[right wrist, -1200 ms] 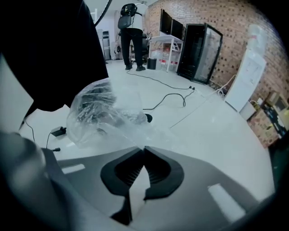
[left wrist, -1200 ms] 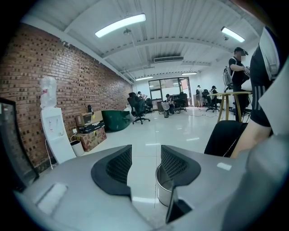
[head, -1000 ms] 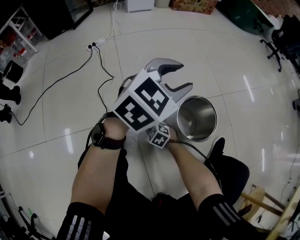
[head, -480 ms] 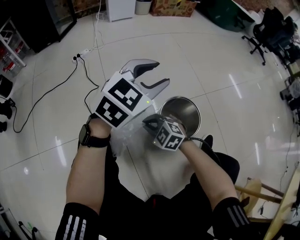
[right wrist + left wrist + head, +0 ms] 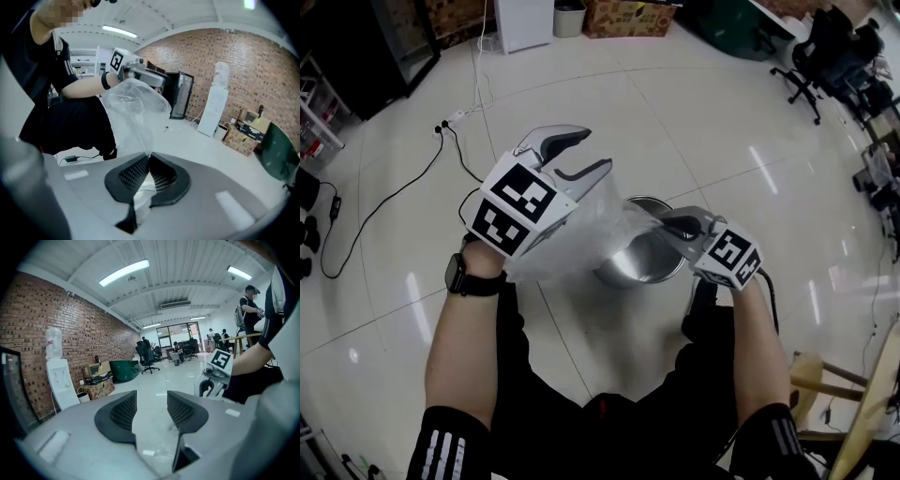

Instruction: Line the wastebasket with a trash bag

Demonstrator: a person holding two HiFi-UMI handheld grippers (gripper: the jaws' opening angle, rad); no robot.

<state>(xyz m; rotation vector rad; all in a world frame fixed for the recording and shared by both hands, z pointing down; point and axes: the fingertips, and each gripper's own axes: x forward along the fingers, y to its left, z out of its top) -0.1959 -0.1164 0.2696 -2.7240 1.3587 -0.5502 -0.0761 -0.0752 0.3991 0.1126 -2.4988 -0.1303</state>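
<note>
A clear trash bag (image 5: 581,234) is stretched in the air between my two grippers, above the steel wastebasket (image 5: 652,265), which stands upright on the white floor. My right gripper (image 5: 667,225) is at the right and shut on the bag's edge. In the right gripper view the film (image 5: 133,108) runs from the closed jaws (image 5: 149,157) up to the left gripper (image 5: 140,72). My left gripper (image 5: 595,152) is at the left with its jaws apart. In the left gripper view (image 5: 151,401) creased film shows low between the jaws, and the pads do not press it.
A power strip with a black cable (image 5: 450,122) lies on the floor at the far left. A cardboard box (image 5: 628,17) and a white unit (image 5: 520,19) stand at the back. An office chair (image 5: 825,47) is far right and a wooden frame (image 5: 825,375) near right. A person (image 5: 251,305) stands further off.
My right gripper has risen from low beside the wastebasket and moved right, drawing the bag out from the left gripper. The left gripper has stayed about where it was.
</note>
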